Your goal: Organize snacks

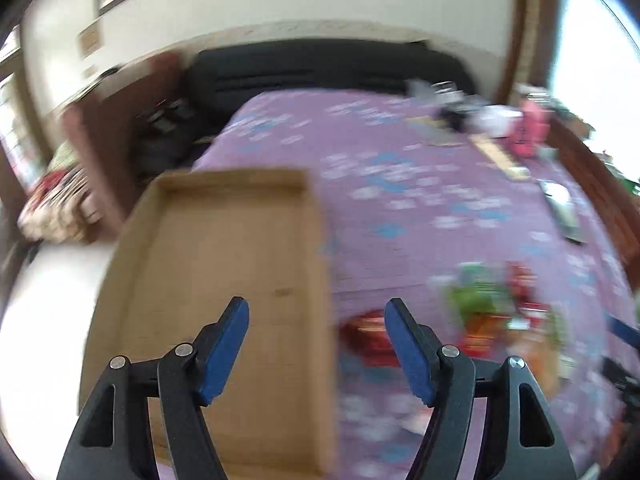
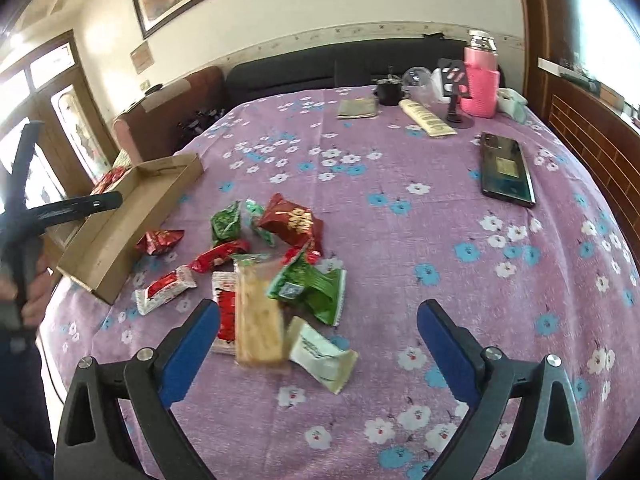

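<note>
Left wrist view: left gripper [image 1: 317, 344] jaws apart, nothing between. Box [image 1: 224, 280] empty, sits at table [image 1: 400, 184] edge, part overhanging. Pic blurred. Risk: nudge tips box off.

Right wrist view: right gripper [image 2: 318, 350] wide open, empty, over snacks [image 2: 256, 272] heaped beside box. Risk: crowded wrappers, may pinch two or crush biscuit pack [image 2: 258, 320].

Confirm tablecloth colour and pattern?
The tablecloth is purple with white and blue flowers. It shows best in the right wrist view; the left wrist view is blurred.
</note>
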Motion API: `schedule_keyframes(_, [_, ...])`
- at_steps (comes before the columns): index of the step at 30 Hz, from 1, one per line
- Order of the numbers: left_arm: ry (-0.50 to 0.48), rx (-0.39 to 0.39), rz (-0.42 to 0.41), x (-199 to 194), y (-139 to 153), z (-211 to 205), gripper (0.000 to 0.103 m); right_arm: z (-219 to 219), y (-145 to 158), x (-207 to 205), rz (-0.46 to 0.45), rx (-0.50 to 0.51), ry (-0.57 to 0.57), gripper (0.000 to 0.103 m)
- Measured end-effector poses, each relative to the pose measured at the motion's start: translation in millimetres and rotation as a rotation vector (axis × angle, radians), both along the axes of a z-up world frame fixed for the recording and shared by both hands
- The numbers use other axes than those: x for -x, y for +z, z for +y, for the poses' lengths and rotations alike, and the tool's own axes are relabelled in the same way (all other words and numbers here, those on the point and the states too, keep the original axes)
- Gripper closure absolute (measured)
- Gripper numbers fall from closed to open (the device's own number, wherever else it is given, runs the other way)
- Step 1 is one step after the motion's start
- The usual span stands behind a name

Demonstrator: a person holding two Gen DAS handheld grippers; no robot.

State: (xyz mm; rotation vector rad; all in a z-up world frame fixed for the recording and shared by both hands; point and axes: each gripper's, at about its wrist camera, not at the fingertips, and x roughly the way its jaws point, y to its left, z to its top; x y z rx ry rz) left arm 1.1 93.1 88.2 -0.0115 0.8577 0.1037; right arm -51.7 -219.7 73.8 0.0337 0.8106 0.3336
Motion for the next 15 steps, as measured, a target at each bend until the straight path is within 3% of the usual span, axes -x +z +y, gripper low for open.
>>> schedule_keyframes(2, [0.056, -0.003, 0.033, -5.4, -13.7, 21.3, 0.029, 8.4, 0.5, -2.4, 0.015, -0.002, 0.016, 0.006])
schedule_keyframes(4, [0.124, -0.038, 0.071, -9.4, -29.0, 37.0, 0.029, 20.2, 2.0, -9.5, 0.044, -0.002, 0.044, 0.017])
schedule_keyframes(6, [0.134, -0.046, 0.091, -7.7, -39.2, 42.4, 0.029, 36.3, 5.3, -17.8, 0.074, 0.01, 0.073, 0.027])
schedule_keyframes(9, [0.147, -0.03, 0.065, 2.5, -34.8, 40.8, 0.029, 62.5, 9.0, -35.3, 0.142, -0.042, 0.138, 0.029])
schedule_keyframes(12, [0.13, -0.099, 0.044, 7.7, -31.0, 25.7, 0.029, 90.9, 8.8, -57.4, 0.224, -0.125, 0.185, 0.028])
schedule_keyframes(15, [0.121, -0.116, 0.065, -1.4, -36.5, 28.5, 0.029, 125.5, -0.2, -79.6, 0.297, -0.159, 0.213, 0.028])
